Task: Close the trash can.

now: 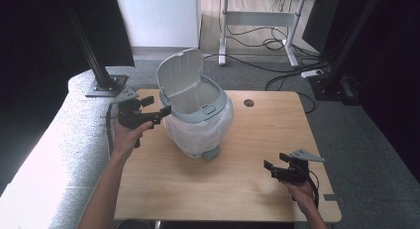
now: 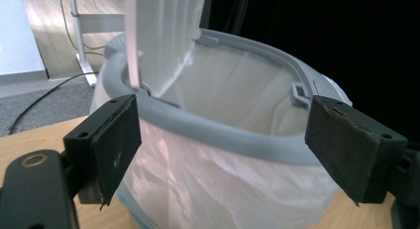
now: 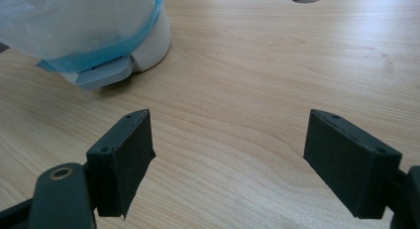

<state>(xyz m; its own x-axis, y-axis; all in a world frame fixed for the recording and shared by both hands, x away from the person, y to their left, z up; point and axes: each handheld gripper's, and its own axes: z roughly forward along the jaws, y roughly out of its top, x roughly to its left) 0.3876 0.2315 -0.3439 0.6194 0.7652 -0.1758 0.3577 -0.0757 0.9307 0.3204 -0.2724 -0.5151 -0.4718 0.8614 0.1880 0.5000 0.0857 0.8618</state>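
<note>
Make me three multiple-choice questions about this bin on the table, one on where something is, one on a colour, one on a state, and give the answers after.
1. Where is the left gripper?
A. beside the bin's rim
B. inside the bin
C. flat on the floor

2. What colour is the rim ring of the bin?
A. red
B. grey
C. yellow

3. How does the bin's lid stand?
A. shut flat
C. lying on the table
B. raised open

Answers:
1 A: in the high view it is held at the bin's left side, level with the rim.
2 B: the left gripper view shows a grey ring over the white bag liner.
3 B: the lid stands upright behind the open mouth.
</note>
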